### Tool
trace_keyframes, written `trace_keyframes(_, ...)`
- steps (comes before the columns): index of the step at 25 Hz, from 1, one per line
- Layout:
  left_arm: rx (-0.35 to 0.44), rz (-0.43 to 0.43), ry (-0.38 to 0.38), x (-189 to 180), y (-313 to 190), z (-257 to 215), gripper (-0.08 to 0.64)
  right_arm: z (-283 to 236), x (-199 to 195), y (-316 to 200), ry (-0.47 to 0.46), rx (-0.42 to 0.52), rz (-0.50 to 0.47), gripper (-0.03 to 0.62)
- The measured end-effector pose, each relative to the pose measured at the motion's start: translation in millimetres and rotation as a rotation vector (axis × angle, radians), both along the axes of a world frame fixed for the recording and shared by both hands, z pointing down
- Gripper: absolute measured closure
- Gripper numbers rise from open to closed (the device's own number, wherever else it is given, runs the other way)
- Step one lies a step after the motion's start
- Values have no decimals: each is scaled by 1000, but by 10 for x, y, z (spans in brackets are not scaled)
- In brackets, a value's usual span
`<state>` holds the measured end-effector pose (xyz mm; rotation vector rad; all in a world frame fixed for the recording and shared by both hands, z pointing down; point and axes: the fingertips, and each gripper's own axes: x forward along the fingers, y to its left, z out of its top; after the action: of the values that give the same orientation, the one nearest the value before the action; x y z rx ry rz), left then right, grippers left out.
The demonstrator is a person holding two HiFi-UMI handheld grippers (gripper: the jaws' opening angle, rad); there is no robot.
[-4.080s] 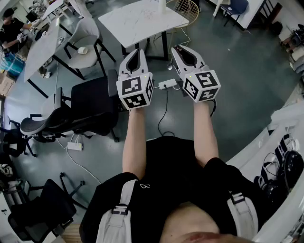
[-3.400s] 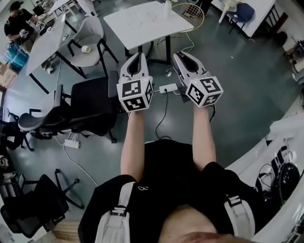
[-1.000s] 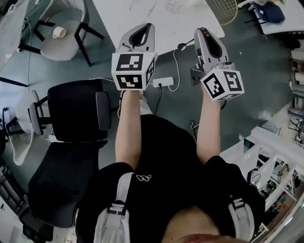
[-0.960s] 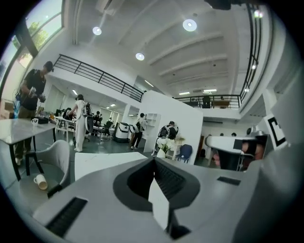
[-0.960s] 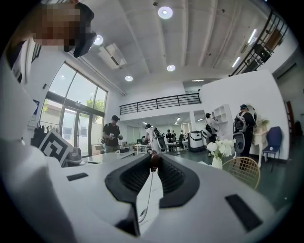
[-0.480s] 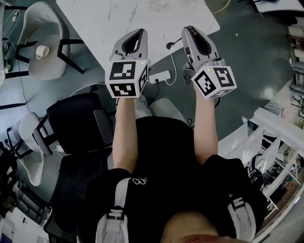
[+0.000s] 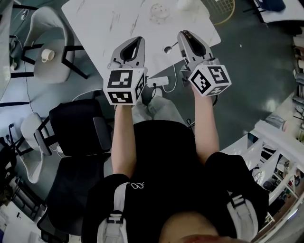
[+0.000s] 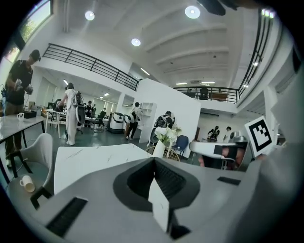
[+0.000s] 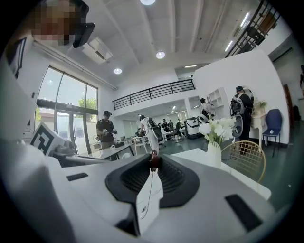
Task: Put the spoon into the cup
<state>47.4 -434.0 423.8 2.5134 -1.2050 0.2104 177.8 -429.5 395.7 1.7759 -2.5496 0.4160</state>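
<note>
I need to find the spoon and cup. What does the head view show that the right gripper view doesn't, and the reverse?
Head view only: the spoon and cup, apart on the table, and black office chairs. Right gripper view only: standing people and tall windows. Both: the table, the right gripper, jaws together and empty, and the wire chair.

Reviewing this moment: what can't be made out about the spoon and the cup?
- Small metal spoon: head view, handle end behind the right gripper. Neither gripper view shows it; the gripper bodies block it.
- Clear glass cup: head view, too small to tell its contents.
- White vase: head view, cut by the top edge.
</note>
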Motion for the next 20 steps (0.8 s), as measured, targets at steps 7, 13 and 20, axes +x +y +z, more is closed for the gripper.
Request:
trace_keyframes(7, -50, -28, -10, 66, -82, 230, 543, 90, 193, -380, 5, -4, -8, 538)
trace_keyframes(13, -78, -62, -10, 55, -222, 355, 543, 85, 253, -770, 71, 18, -39, 537)
trace_keyframes(20, -85, -84, -14, 34, -326, 376, 543, 47, 317, -1259, 111, 39, -54, 537)
